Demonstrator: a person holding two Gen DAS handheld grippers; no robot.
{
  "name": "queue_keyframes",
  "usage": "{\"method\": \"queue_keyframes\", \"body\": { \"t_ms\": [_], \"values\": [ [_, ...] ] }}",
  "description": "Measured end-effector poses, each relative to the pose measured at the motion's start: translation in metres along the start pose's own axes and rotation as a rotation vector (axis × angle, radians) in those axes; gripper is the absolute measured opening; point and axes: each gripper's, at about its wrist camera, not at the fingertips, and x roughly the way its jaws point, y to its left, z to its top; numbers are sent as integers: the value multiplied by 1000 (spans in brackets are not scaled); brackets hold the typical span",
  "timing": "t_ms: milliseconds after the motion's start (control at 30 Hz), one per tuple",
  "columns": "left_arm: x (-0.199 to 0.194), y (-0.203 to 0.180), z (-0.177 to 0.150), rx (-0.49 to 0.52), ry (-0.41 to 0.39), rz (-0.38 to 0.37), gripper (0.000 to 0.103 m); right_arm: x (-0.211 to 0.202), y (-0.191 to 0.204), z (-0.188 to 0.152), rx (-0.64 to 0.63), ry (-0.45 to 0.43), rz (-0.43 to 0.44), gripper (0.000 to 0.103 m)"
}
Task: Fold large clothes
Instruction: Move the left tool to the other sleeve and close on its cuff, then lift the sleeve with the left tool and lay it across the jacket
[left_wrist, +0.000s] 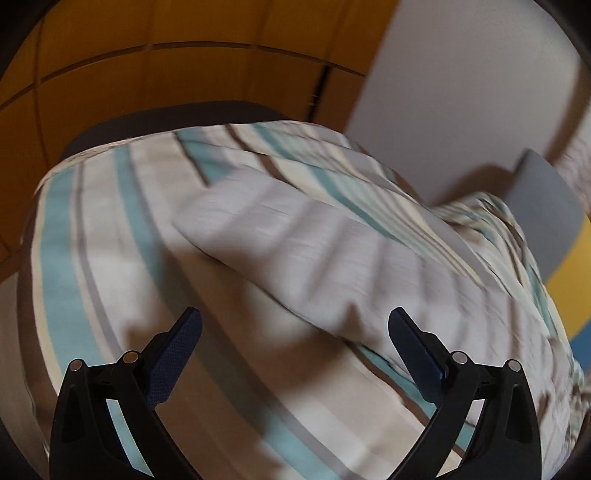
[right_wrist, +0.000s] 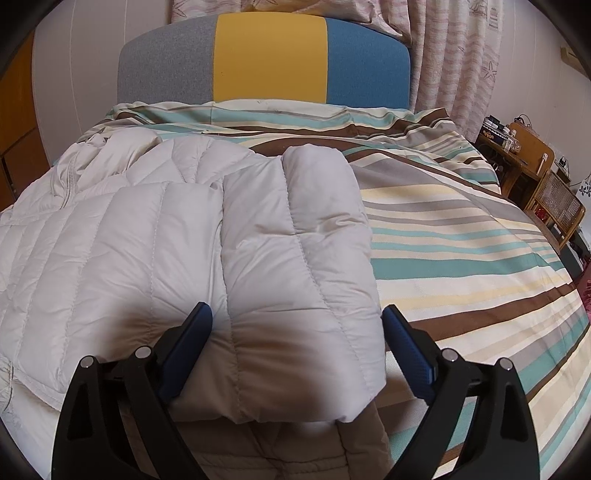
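Note:
A pale grey-white quilted puffer jacket lies on the striped bed cover. One sleeve is folded over the body and runs toward the camera. My right gripper is open, its fingers on either side of the sleeve's near end, just above it. In the blurred left wrist view, part of the jacket lies on the striped cover. My left gripper is open and empty above the cover, just short of the jacket's edge.
A grey, yellow and blue headboard stands at the far end of the bed. Curtains hang at the back right. Wooden furniture with small items stands at the right. Orange cabinet panels lie behind the bed in the left view.

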Motion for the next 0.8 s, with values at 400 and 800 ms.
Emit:
{"method": "queue_keyframes", "body": {
  "t_ms": [400, 800],
  "values": [
    [64, 3, 21, -155, 93, -45, 66, 1, 0, -1, 1, 0, -2, 93],
    [-5, -26, 26, -195, -96, -152, 12, 0, 0, -1, -1, -2, -4, 93]
  ]
}}
